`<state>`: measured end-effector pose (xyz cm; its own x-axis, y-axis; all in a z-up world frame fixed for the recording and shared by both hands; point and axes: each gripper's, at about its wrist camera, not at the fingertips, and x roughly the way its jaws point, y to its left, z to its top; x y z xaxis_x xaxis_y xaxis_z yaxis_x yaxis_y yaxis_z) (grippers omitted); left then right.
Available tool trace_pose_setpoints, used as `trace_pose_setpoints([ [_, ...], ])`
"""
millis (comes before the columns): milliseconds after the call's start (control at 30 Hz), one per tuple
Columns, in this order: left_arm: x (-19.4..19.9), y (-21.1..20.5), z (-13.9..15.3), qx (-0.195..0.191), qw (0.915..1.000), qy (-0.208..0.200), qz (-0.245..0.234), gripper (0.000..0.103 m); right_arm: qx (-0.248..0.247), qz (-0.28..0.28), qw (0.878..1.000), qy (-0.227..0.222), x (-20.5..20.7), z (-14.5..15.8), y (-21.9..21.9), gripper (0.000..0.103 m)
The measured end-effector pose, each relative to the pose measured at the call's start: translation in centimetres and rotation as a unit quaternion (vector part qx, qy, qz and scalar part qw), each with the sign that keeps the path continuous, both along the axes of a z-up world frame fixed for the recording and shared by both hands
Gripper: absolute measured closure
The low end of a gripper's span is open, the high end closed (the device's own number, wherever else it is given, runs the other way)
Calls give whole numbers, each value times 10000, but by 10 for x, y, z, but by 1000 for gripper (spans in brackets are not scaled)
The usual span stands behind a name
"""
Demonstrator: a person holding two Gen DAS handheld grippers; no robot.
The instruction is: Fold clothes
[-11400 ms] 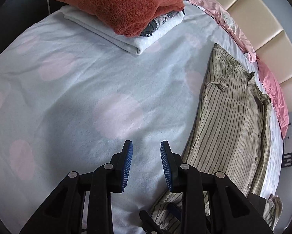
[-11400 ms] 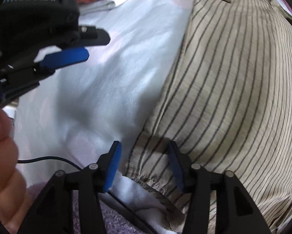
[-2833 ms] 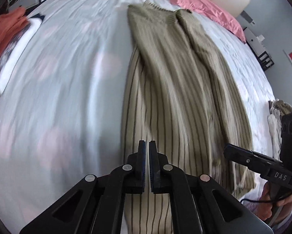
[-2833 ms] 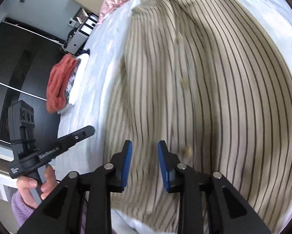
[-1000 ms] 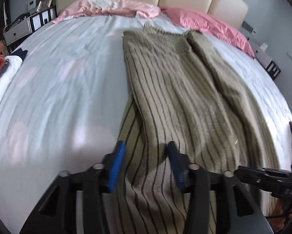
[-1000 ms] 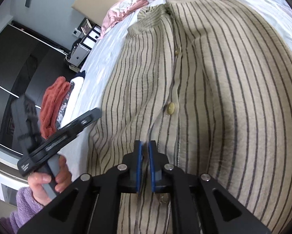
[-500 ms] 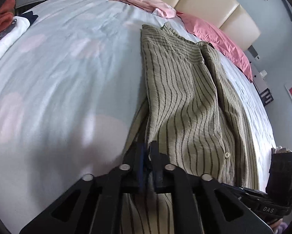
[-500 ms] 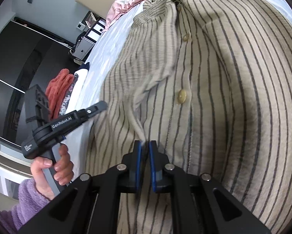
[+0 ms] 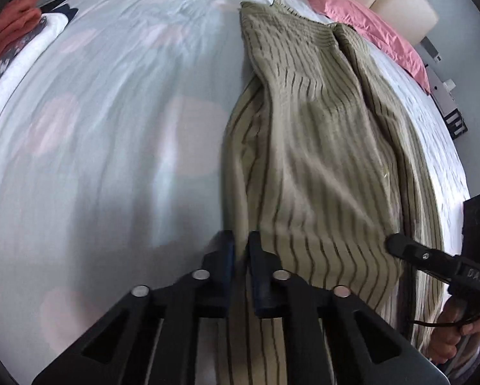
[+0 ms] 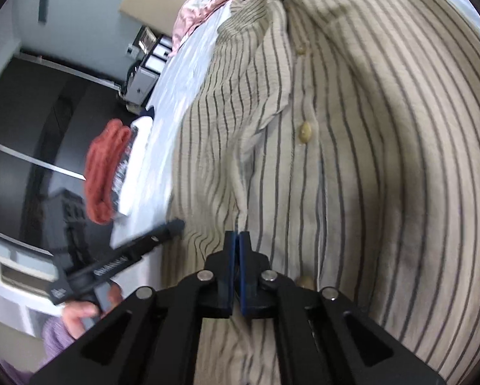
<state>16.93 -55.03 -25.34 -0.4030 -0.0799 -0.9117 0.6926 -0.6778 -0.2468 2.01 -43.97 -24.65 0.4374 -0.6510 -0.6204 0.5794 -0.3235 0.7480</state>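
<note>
Striped shirt (image 9: 320, 160) spread lengthwise on the bed (image 9: 111, 112), collar toward the pink pillows (image 9: 368, 29) and beige headboard (image 9: 400, 3), hem toward the cameras; left flank of the shirt doubled over itself, a fold ridge running up from the hem

Left gripper (image 9: 241, 250) at the shirt's left hem edge, jaws drawn nearly together with a narrow strip of striped cloth running between them; view blurred, but cloth clearly pinched

Right gripper (image 10: 239, 240) on the shirt's button placket (image 10: 305, 131), blue pads pressed shut on a raised ridge of fabric pulled up to a peak just left of the buttons; collar (image 10: 256, 6) of the shirt beyond, at the far end

Seen from the right wrist: left gripper (image 10: 172, 226) just off the shirt's left edge, its handle in a hand (image 10: 79, 314) with a purple sleeve

Seen from the left wrist: right gripper's black finger (image 9: 406, 247) lying over the shirt's right hem, hand (image 9: 445, 343) beneath it

Well away from the shirt, at the bed's left edge: stack of folded laundry (image 10: 111, 173), rust-orange piece on top, a patterned one and a white one below
</note>
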Motion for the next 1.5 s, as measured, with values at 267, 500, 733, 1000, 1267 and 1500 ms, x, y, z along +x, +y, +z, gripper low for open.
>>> trace_pose_setpoints([
  [267, 46, 3, -9, 1116, 9914, 254, 636, 97, 390, -16, 9992, -7, 16, -6, 26, 96],
  [500, 64, 50, 11, 965, 9943, -108, 449, 58, 452, 19, 9989, -78, 46, 1, 56, 74],
  [733, 70, 96, 6, 843, 9933, -781, 158, 59, 747, 96, 9970, 156, 79, -1, 82, 90],
  [1000, 94, 110, 8, 1424, 9874, -609, 330, 59, 386, -138, 9991, 65, 93, 20, 126, 102],
  [1267, 89, 129, 6, 1374, 9861, -931, 68, 59, 842, -454, 9952, -217, 89, -2, 135, 88],
  [1500, 84, 139, 5, 1340, 9847, -1109, -79, 73, 1031, 98, 9946, -105, 108, -5, 127, 80],
])
